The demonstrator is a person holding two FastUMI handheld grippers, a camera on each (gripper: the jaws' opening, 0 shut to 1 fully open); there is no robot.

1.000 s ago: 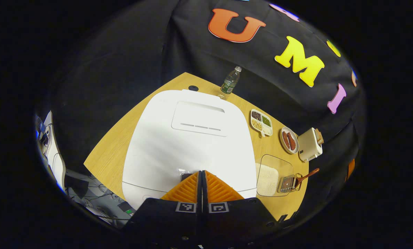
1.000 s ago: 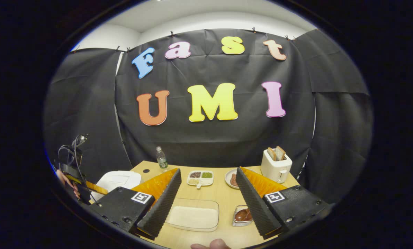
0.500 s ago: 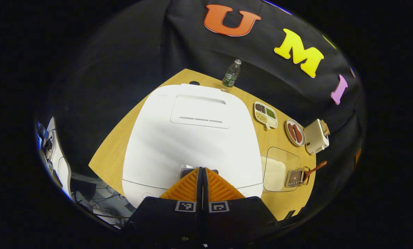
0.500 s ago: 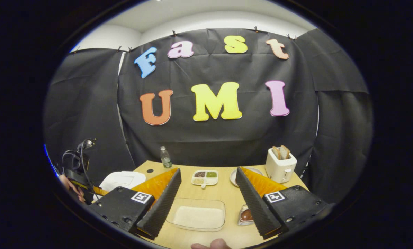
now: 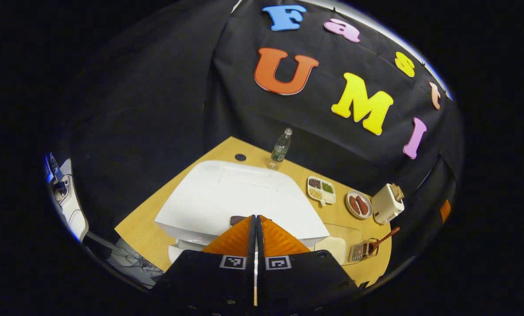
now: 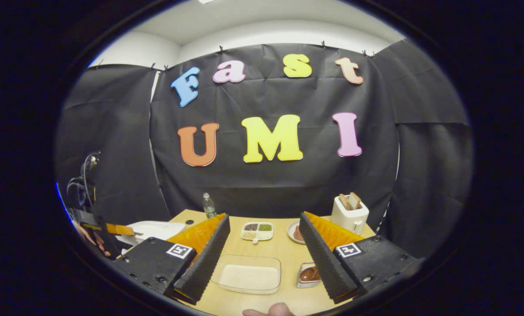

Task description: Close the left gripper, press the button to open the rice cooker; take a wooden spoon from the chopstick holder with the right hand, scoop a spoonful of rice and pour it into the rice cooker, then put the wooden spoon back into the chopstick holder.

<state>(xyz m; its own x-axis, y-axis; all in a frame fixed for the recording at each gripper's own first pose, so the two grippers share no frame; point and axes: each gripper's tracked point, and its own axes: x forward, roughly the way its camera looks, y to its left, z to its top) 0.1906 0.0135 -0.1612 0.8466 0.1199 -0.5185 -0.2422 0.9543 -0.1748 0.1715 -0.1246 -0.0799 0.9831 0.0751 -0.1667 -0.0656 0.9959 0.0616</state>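
Left gripper (image 5: 255,219), fingers pressed together on nothing, sits at the front edge of the cooker (image 5: 240,206), whose lid is lifted off its base. Right gripper (image 6: 264,245) hangs spread wide above the rice tray (image 6: 248,277); the spoon (image 6: 309,274) rests in the holder (image 6: 304,281) just beside it.

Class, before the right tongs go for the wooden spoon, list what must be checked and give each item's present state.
1. Rice cooker lid released: ok, its front edge has lifted off the body.
2. Lid fully open: not ok, it is only partly raised.
3. Left tongs shut: ok, the fingers meet.
4. Right tongs open for the grasp: ok, a wide gap.
5. Wooden spoon in the chopstick holder: ok, its handle sticks out.
6. Rice in the clear tray: ok.
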